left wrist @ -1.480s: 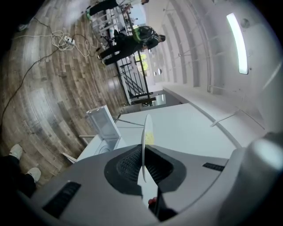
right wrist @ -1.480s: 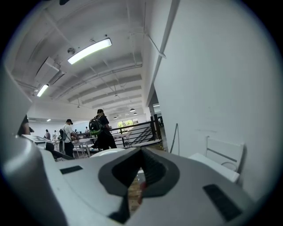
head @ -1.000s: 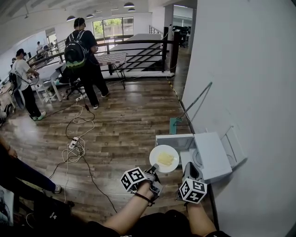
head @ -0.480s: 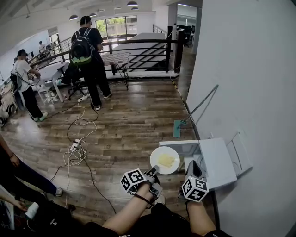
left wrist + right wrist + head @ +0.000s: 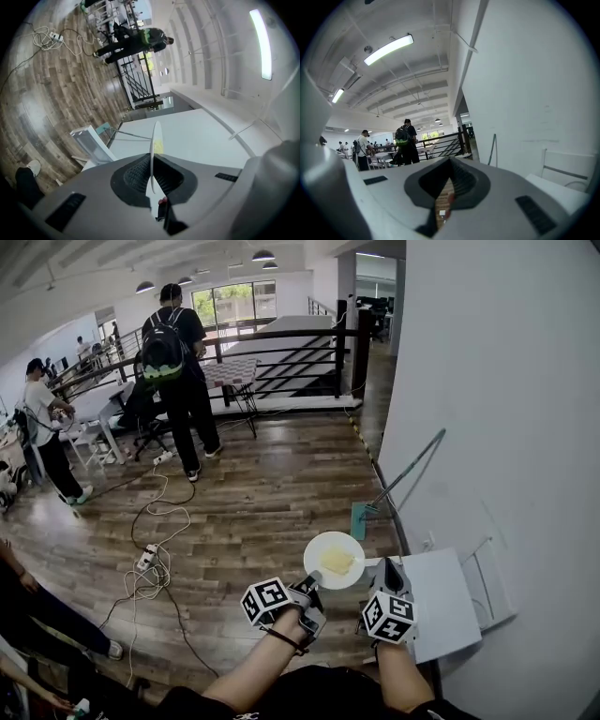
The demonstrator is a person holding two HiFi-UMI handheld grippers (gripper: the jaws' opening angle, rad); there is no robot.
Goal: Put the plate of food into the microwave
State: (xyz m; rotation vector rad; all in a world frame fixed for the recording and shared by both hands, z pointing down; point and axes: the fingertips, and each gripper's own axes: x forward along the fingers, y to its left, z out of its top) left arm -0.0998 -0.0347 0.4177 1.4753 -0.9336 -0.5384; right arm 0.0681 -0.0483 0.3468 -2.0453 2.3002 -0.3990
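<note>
A white plate [image 5: 334, 560] with a yellow piece of food [image 5: 338, 563] hangs level above the floor, just left of the white microwave [image 5: 442, 601]. My left gripper [image 5: 312, 581] is shut on the plate's near rim. In the left gripper view the plate [image 5: 154, 138] runs edge-on between the pads, with the food [image 5: 160, 147] on its right face. My right gripper [image 5: 392, 572] hovers over the microwave's front left corner, shut with nothing in it; its jaws [image 5: 449, 187] leave only a thin slit.
A white wall runs along the right. A wire rack [image 5: 489, 579] leans there behind the microwave, and a mop [image 5: 392, 486] beyond it. Cables and a power strip [image 5: 148, 559] lie on the wood floor at left. People [image 5: 178, 371] stand by tables far back.
Plate and both grippers keep their pose. The microwave has slid nearer and lower in the head view, and its open front, seen earlier beside the plate, is now hidden behind the plate and right gripper.
</note>
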